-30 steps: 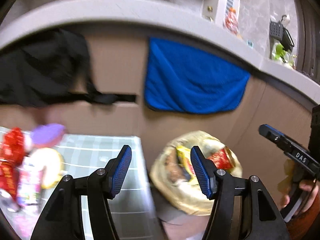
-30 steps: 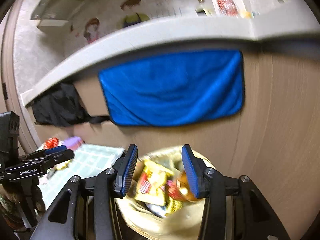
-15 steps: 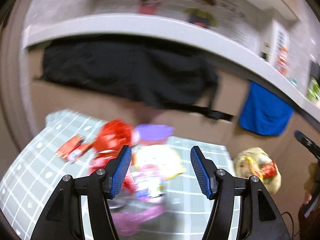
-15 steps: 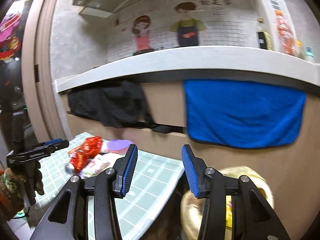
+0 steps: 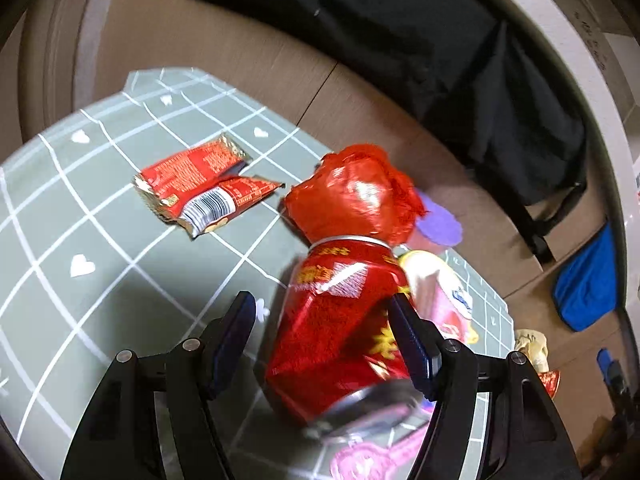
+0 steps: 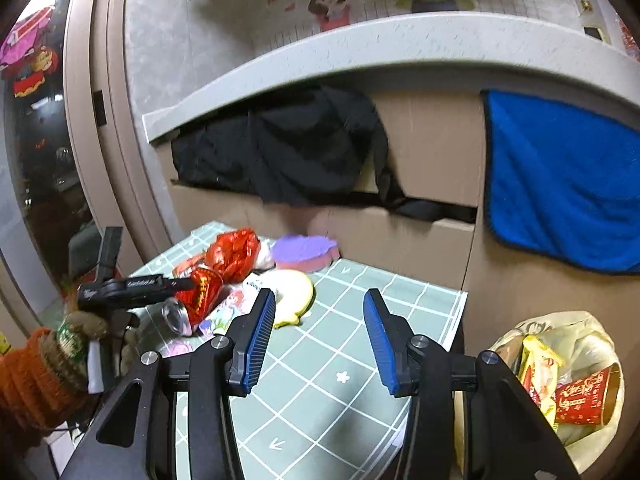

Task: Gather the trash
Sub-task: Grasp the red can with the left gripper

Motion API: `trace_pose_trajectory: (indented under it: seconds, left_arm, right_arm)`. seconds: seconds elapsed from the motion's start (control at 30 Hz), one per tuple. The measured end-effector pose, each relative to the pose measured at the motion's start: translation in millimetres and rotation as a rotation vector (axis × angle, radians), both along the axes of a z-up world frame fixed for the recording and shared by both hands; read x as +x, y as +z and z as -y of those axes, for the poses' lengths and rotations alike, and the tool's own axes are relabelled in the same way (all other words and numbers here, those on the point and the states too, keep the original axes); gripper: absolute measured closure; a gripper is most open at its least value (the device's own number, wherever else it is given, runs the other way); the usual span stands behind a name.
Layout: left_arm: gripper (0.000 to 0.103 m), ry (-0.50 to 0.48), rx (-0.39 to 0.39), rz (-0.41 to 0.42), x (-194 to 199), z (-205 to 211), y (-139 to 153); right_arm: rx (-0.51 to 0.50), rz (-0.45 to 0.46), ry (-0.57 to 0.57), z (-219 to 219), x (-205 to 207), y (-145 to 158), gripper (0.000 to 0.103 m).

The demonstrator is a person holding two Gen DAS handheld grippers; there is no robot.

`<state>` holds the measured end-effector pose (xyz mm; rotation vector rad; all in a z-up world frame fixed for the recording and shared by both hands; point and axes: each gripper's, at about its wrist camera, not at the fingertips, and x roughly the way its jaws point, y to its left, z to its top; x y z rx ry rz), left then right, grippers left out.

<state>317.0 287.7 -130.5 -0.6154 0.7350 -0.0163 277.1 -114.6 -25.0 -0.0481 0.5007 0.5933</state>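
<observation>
A dented red drink can (image 5: 340, 332) lies on the green checked table (image 5: 100, 240). My left gripper (image 5: 326, 340) is open with its fingers on either side of the can, the right finger close against it. The can also shows in the right wrist view (image 6: 198, 298). Behind it are a crumpled red foil wrapper (image 5: 352, 196) and a flat red snack packet (image 5: 200, 188). My right gripper (image 6: 318, 340) is open and empty over the table's right part. A yellowish trash bag (image 6: 560, 372) holding wrappers sits low at the right.
A purple sponge (image 6: 306, 252), a yellow-rimmed round item (image 6: 290, 292) and pink packets (image 5: 372, 456) lie near the can. A black garment (image 6: 288, 148) and a blue towel (image 6: 560, 184) hang on the wooden counter front behind the table.
My left gripper swung from the trash bag to the table and came down around the red can. My right gripper turned left from the bag toward the table.
</observation>
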Motion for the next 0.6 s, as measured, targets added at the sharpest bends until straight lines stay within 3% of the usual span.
trace_pose_trajectory:
  seconds: [0.17, 0.27, 0.37, 0.6]
  left_arm:
    - [0.036, -0.054, -0.004, 0.012, 10.9, 3.5, 1.3]
    - [0.048, -0.096, 0.035, -0.009, 11.0, 18.5, 6.1]
    - [0.07, -0.115, 0.075, 0.014, 1.8, 27.8, 15.9]
    - [0.071, -0.113, 0.123, 0.078, -41.3, 34.4, 38.8]
  right_arm:
    - [-0.01, -0.031, -0.004, -5.4, 8.3, -9.7, 0.06]
    - [-0.003, -0.059, 0.0, -8.8, 13.2, -16.4, 0.06]
    - [-0.005, -0.092, 0.013, -16.3, 16.8, -24.4, 0.06]
    - [-0.05, -0.101, 0.106, -41.6, 6.6, -29.6, 0.06]
